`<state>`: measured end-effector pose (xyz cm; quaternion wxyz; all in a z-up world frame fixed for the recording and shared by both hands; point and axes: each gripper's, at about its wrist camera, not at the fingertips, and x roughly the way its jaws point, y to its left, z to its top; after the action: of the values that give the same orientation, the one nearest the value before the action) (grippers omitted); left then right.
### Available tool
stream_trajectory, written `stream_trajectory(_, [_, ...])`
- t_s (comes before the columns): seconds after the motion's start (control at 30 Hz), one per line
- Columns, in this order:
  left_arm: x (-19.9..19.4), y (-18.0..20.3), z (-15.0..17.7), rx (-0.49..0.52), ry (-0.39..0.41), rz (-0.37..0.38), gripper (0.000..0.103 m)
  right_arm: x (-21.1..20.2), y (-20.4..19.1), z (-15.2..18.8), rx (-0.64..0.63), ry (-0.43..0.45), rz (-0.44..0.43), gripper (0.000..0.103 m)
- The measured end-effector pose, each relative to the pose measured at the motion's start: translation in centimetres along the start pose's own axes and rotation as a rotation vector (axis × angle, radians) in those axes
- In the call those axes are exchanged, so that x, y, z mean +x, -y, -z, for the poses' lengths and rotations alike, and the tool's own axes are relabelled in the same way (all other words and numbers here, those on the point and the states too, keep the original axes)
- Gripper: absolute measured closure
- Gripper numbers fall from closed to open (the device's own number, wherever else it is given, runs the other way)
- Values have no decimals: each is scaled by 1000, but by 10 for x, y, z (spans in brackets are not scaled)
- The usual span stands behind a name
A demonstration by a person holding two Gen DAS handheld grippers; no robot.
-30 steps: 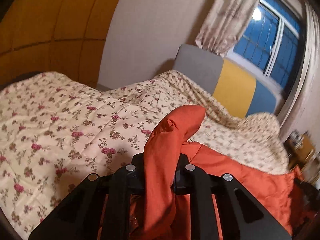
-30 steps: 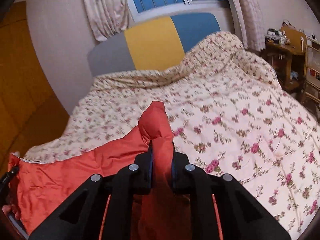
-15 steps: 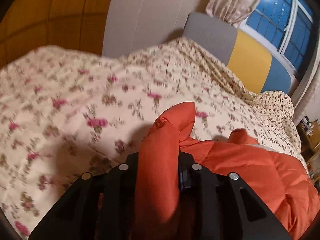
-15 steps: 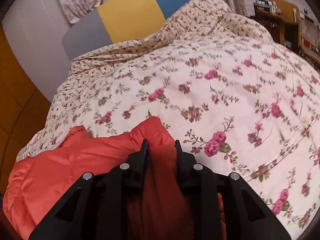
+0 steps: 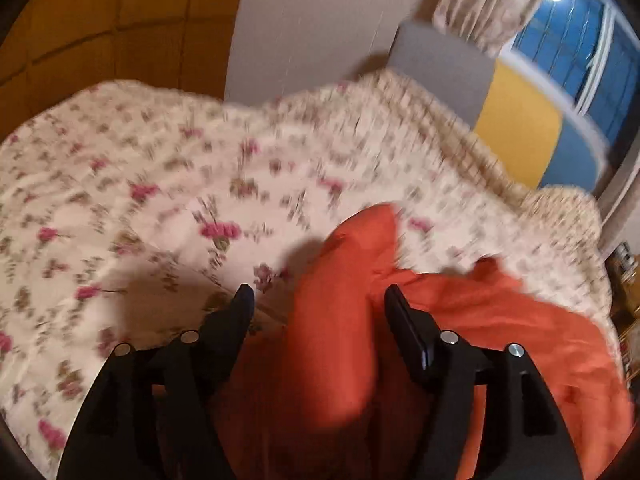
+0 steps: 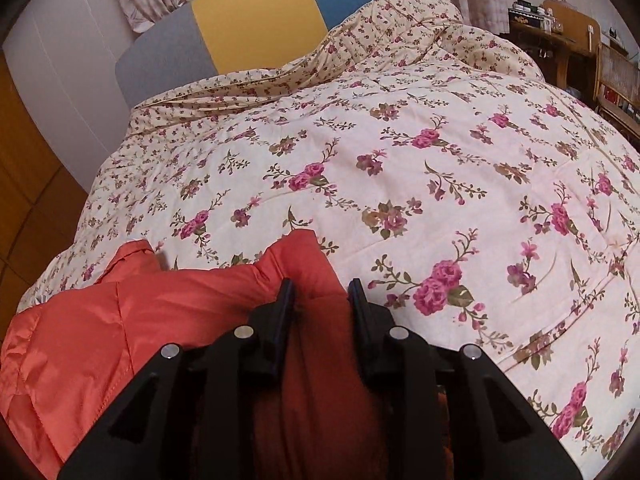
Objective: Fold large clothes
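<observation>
An orange padded garment (image 5: 500, 320) lies on the floral quilt (image 5: 160, 200) of a bed. In the left wrist view one raised fold of it stands between the fingers of my left gripper (image 5: 318, 292). Those jaws are opening wide; the left finger (image 5: 240, 312) is clear of the cloth. In the right wrist view the garment (image 6: 160, 312) spreads to the left, and another fold sits between the fingers of my right gripper (image 6: 320, 284). Its jaws stand a little apart, with the cloth filling the narrow gap and resting on the quilt (image 6: 400, 160).
A grey, yellow and blue headboard (image 6: 256, 28) stands at the far end of the bed. A window (image 5: 568, 40) with curtains is above it. A wooden desk (image 6: 560, 40) with small items is at the right. Wooden panelling (image 5: 100, 20) lines the left side.
Both grippers have come down to the quilt with the orange folds. The left jaws went from shut on the fold to wide apart. The right jaws parted slightly.
</observation>
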<state>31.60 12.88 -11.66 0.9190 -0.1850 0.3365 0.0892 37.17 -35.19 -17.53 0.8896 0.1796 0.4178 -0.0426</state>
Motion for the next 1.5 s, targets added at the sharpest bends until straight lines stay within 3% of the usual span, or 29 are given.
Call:
stream_trajectory(0.07, [-32,5,4,-12,82,6,25,0,-1,0,-4,1,6,74])
stream_trajectory(0.17, [-81,31,13,9,191,78,24,-2,-5,0,-23,5,37,68])
stream_trajectory(0.27, [-99,77,27,164,204,145,19,-15,-11,-2,-41,40,68,41])
stream_trajectory(0.37, [-98,114,38,302,200,166,19,-58,-22,0,-80,146,24,42])
stream_trajectory(0.53, [-73,129,41,314,145,124,19,-119,-62,24,-227,225,-111,42])
stream_trajectory(0.7, [-42,118,47,290,58,73,19,-101,-110,52,-408,189,-131,43])
stream_trajectory(0.8, [-22,108,51,244,-22,99,14,-69,-110,58,-390,123,-140,42])
stream_trajectory(0.9, [-10,106,55,240,-25,130,11,-50,-102,57,-336,85,-186,41])
stream_trajectory(1.0, [-3,108,60,244,-8,121,11,-39,-107,62,-350,92,-164,41])
stream_trajectory(1.33, [6,115,63,265,-38,91,10,-26,-110,65,-361,82,-140,39])
stream_trajectory(1.5, [-4,117,57,306,-86,70,7,-40,-101,60,-325,68,-192,38])
